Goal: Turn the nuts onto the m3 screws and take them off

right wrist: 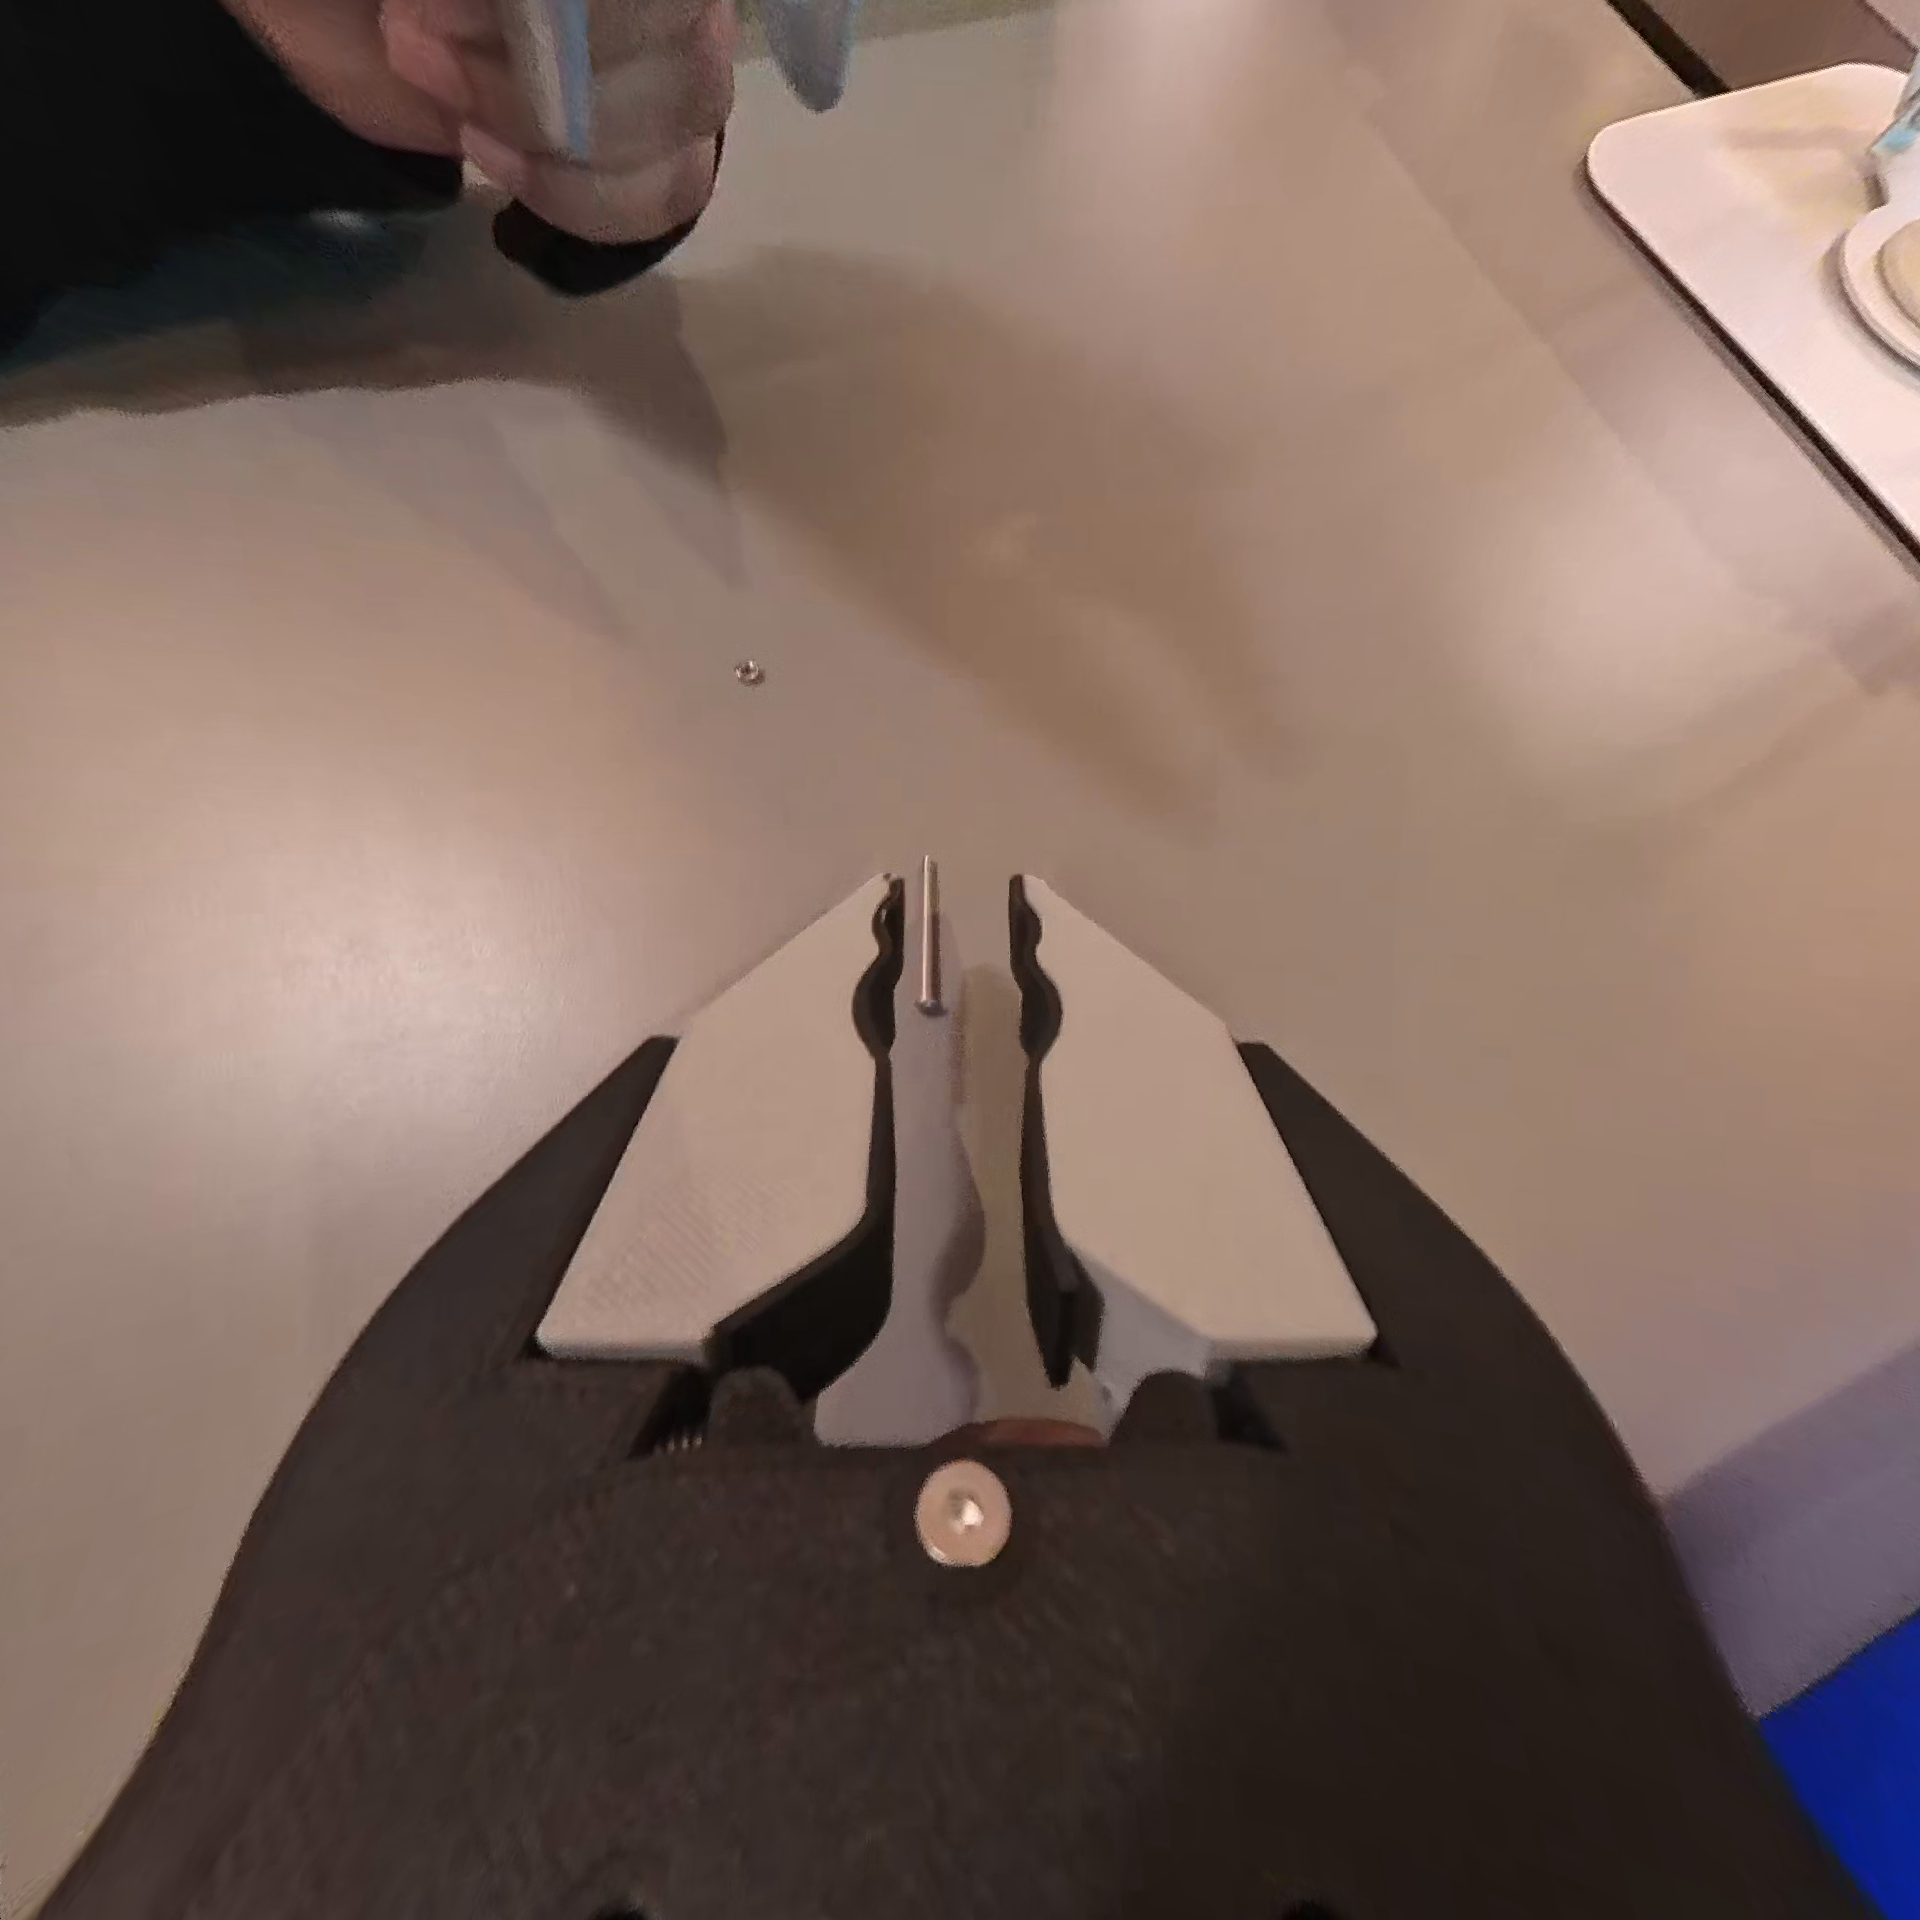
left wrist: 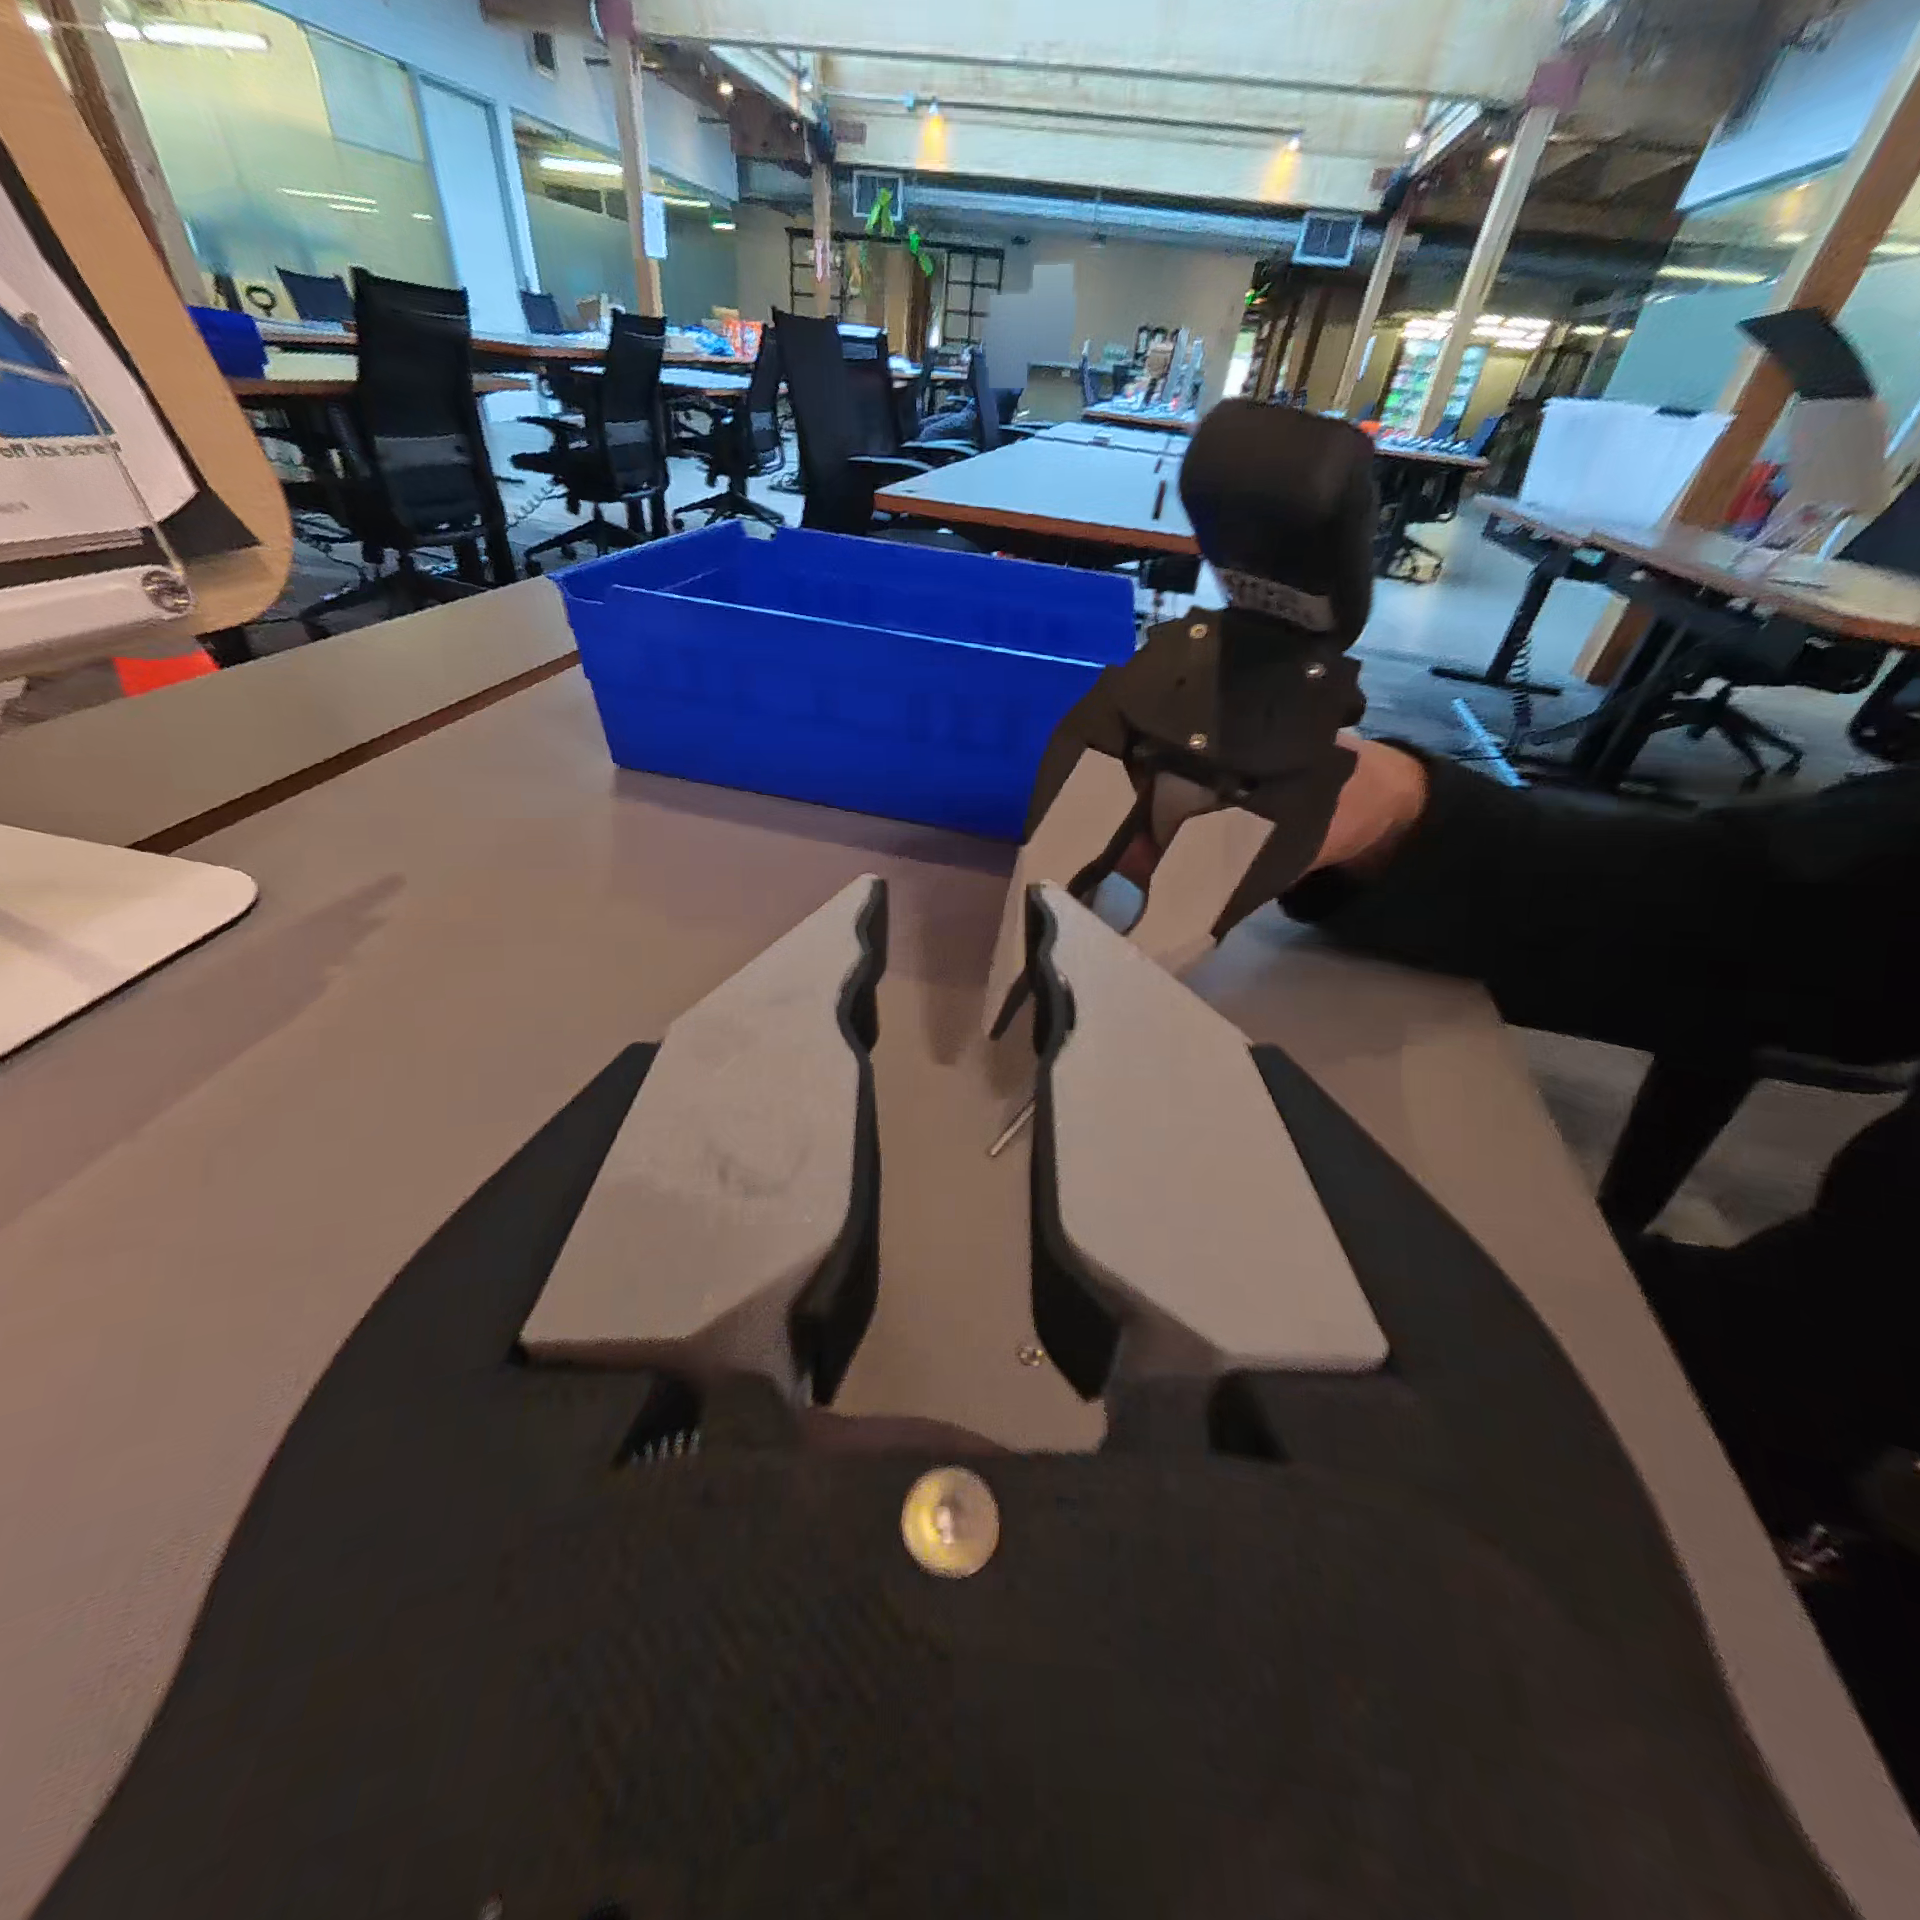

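Note:
A thin silver M3 screw (right wrist: 928, 935) lies on the grey table between the fingers of my right gripper (right wrist: 951, 883), close to its left finger. The right gripper is open and holds nothing. A small silver nut (right wrist: 744, 672) lies on the table ahead of it, to the left. My left gripper (left wrist: 956, 904) is open and empty, low over the table. In the left wrist view the screw (left wrist: 1008, 1127) shows partly behind the right finger, and the nut (left wrist: 1029, 1354) lies between the fingers near their base. The right gripper (left wrist: 1091, 977) points down just beyond.
A blue plastic bin (left wrist: 852, 707) stands on the table behind both grippers. A white flat base (left wrist: 83, 935) sits at the left; it also shows in the right wrist view (right wrist: 1766, 260). A hand in a dark sleeve (left wrist: 1371, 810) holds the right gripper. The table edge runs close on the right. The left gripper's tips are roughly 12 cm from the right gripper's.

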The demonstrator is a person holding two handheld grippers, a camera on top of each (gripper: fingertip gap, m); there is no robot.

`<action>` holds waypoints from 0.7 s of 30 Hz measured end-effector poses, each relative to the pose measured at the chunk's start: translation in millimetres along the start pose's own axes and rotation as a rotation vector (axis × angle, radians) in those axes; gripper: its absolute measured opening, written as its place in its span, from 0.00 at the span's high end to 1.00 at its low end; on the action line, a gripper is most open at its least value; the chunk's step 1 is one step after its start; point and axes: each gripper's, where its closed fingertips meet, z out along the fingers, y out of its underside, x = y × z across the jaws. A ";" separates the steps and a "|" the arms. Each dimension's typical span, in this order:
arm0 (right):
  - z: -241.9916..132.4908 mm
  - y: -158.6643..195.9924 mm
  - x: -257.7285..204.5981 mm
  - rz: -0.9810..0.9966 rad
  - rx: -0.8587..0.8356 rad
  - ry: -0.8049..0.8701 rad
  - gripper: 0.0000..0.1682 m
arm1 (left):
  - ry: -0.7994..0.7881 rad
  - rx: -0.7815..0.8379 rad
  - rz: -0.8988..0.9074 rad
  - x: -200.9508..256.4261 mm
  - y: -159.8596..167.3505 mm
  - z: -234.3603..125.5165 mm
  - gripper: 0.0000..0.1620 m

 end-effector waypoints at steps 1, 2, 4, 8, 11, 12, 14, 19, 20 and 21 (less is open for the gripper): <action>0.4 3.0 -0.1 -0.018 -0.017 0.004 0.90 | -0.038 -0.011 0.013 -5.0 1.8 0.1 0.85; 2.0 7.0 -1.0 -0.033 -0.039 0.002 0.90 | -0.085 -0.027 0.031 -11.0 4.3 -0.5 0.85; 7.0 16.1 -4.0 -0.044 -0.091 -0.013 0.90 | -0.173 -0.060 0.045 -23.3 7.8 -3.0 0.85; 13.5 24.2 -5.7 -0.080 -0.138 -0.004 0.95 | -0.200 -0.018 -0.049 -30.3 5.2 -6.3 0.87; 15.0 24.0 -6.6 -0.081 -0.130 -0.007 1.00 | -0.165 -0.002 -0.125 -29.2 6.9 -4.2 0.87; 15.4 23.6 -6.6 -0.074 -0.126 -0.011 1.00 | -0.157 0.003 -0.141 -28.8 7.3 -3.4 0.87; 16.2 22.9 -6.6 -0.059 -0.119 -0.019 1.00 | -0.141 0.006 -0.165 -27.3 8.3 -1.7 0.87; 19.1 17.3 -5.8 -0.003 -0.074 -0.037 1.00 | -0.134 -0.013 -0.187 -26.1 13.8 1.3 0.87; 18.0 14.1 -5.8 0.009 -0.054 -0.042 1.00 | -0.134 -0.017 -0.188 -25.9 14.7 1.9 0.87; 16.2 9.9 -5.7 0.025 -0.029 -0.049 1.00 | -0.133 -0.020 -0.188 -25.1 15.5 2.7 0.86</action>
